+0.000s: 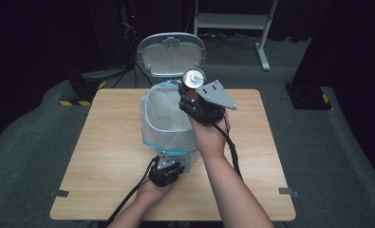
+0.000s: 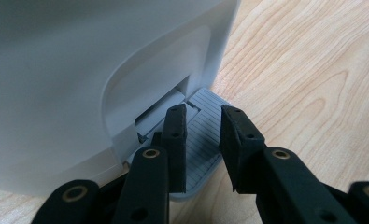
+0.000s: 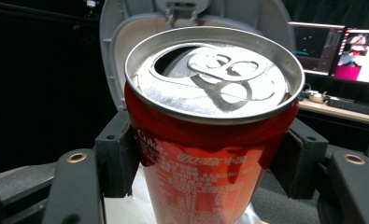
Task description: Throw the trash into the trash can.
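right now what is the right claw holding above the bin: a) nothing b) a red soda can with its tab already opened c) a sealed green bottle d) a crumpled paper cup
b, the right claw has its jaws clamped on both sides of a red soda can whose top opening is punched in, held over the lined bin with its lid up.

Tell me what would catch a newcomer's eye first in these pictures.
Probably the red cola can, already opened, clamped in the right gripper above the lined pedal bin in the middle of the table. Next, the bin's lid standing open while the left gripper rests on the pedal at its base.
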Demonstrator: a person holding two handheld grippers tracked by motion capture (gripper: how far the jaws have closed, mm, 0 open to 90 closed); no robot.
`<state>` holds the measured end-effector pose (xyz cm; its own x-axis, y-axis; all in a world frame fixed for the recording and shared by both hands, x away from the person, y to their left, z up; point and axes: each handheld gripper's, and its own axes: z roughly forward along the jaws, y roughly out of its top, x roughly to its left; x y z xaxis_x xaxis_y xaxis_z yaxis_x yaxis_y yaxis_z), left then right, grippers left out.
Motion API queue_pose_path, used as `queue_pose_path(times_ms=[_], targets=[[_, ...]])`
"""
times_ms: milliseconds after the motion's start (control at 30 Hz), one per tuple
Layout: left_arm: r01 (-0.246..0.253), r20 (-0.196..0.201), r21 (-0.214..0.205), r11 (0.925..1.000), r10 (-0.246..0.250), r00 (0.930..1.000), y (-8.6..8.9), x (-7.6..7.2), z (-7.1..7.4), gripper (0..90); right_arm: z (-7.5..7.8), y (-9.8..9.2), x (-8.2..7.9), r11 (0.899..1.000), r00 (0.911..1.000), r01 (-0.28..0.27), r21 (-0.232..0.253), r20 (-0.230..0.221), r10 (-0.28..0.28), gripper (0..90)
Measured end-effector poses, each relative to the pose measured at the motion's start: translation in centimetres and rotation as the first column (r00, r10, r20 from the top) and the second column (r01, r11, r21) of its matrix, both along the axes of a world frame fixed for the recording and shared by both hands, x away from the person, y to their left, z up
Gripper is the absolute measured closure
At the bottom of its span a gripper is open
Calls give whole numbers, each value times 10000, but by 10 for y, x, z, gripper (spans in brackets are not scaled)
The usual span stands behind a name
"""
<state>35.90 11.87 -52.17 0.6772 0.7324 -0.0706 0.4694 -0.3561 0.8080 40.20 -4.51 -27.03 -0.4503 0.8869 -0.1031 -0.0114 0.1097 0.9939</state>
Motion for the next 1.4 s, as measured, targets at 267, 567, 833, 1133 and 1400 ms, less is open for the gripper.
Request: queue_pose_path(times_ms=[267, 567, 833, 1133, 1400], targets=[[20, 12, 59, 10000, -20, 10000, 0, 0, 0, 715, 2, 13, 7, 9990, 9987, -436, 67, -249, 437, 334], [29, 14, 51, 10000, -30, 10000, 0, 0, 0, 712, 6, 23, 7, 9981, 9981, -612, 18, -98, 613, 311], [-3, 50, 87, 10000, 2, 10000, 0, -1, 0, 713, 7, 22, 5, 9975, 9974, -693, -124, -216, 690, 315], [-16, 73, 121, 9999, 15, 10000, -1, -1, 0, 714, 6, 7, -8, 9988, 9997, -236, -426, 79, 240, 330], [-35, 174, 251, 9997, 31, 9998, -2, -1, 0, 714, -13, -28, -16, 9998, 9996, -154, -124, -223, 152, 356]])
